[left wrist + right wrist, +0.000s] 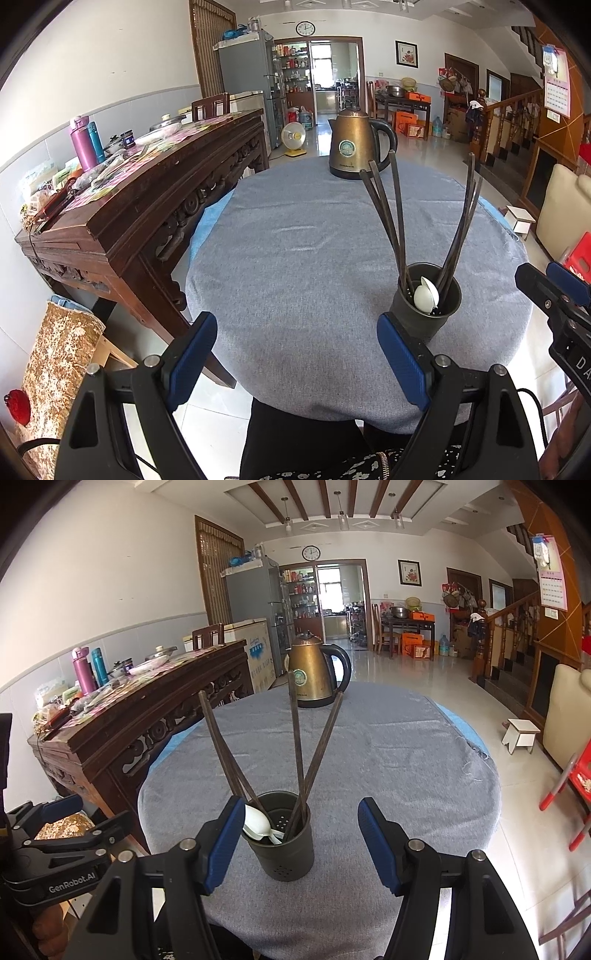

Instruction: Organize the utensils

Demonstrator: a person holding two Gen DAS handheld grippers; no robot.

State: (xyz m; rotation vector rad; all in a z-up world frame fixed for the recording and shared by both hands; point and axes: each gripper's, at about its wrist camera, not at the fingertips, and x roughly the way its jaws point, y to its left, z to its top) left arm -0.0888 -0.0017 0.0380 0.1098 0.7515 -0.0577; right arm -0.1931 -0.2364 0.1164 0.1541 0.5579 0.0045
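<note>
Utensils all standing in one dark cup [282, 843], low in the middle of the right wrist view and low right in the left wrist view. Round table with a grey cloth [295, 258] filling the middle of both views, bare but for the cup and a brown kettle [354, 147] at the far edge, well apart from the cup. No loose utensil seen anywhere on the cloth. Long dark chopsticks [295, 738] leaning out of the cup in a fan, some to the left, some to the right. White spoons [258, 827] lying low inside the cup, against the left rim. Left gripper [295, 354] at the bottom of its view, spread wide, holding nothing, right finger just in front of the cup. Right gripper [299, 843] also spread, holding nothing, cup seen between the blue fingers but not pinched. Looks nearly done or done; maybe only a bit of straightening left.
</note>
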